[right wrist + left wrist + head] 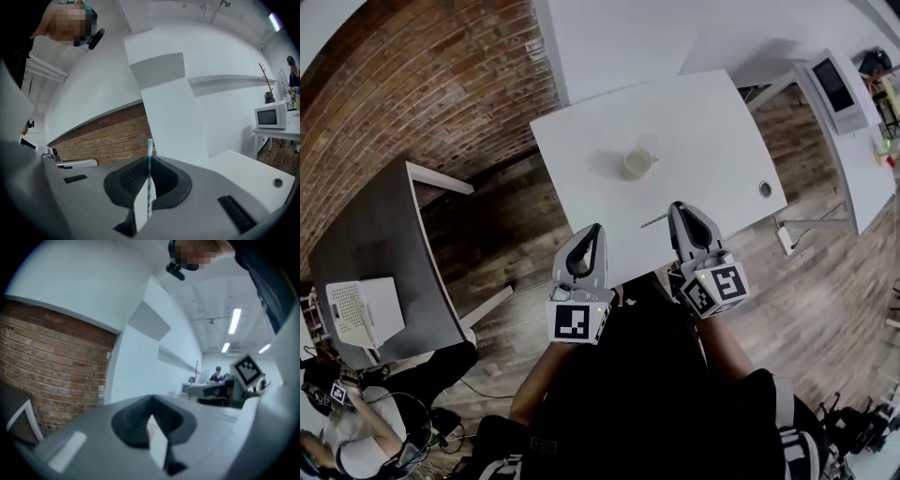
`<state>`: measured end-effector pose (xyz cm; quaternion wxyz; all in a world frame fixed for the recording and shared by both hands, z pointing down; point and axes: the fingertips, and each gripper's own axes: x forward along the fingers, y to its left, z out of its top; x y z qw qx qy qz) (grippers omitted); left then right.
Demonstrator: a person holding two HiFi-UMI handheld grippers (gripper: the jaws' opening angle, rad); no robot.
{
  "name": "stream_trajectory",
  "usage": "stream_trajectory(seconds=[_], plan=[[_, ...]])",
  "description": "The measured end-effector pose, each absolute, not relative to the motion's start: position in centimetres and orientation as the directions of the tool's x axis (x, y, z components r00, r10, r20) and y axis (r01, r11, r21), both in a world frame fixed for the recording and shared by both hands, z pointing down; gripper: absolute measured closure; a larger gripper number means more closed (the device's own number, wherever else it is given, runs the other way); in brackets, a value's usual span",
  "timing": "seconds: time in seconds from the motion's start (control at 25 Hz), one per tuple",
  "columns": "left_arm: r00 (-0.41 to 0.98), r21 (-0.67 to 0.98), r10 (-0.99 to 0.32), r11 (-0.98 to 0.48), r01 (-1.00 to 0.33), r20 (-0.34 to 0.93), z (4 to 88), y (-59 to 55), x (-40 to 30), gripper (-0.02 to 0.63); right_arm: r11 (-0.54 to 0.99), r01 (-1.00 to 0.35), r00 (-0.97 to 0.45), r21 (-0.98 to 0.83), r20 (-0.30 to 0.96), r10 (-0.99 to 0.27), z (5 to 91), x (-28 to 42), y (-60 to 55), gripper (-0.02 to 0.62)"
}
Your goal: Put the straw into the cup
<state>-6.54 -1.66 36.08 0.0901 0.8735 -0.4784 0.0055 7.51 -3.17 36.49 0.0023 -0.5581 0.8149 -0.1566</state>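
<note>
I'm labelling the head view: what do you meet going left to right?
White box, left gripper, cup, right gripper holding the straw, cable hole in the white table, microwave.

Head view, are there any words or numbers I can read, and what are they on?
No words or numbers can be read.
Left marker cube, right marker cube: black-and-white squares, no letters.
Microwave: any print too small.
White device, far left: too blurred.

Left gripper [593,230] closed, right gripper [678,207] around straw [149,164].
</note>
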Motion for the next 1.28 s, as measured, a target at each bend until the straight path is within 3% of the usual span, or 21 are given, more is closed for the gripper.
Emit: stream_trajectory(seconds=[1.28], plan=[[0.52,0.217,-0.812,-0.475,-0.853,0.265,42.9,-15.0,-0.8,0.601,0.336,-0.883,-0.43,-0.327,0.28,-0.858,46.0,10.7,-20.2,0.578]])
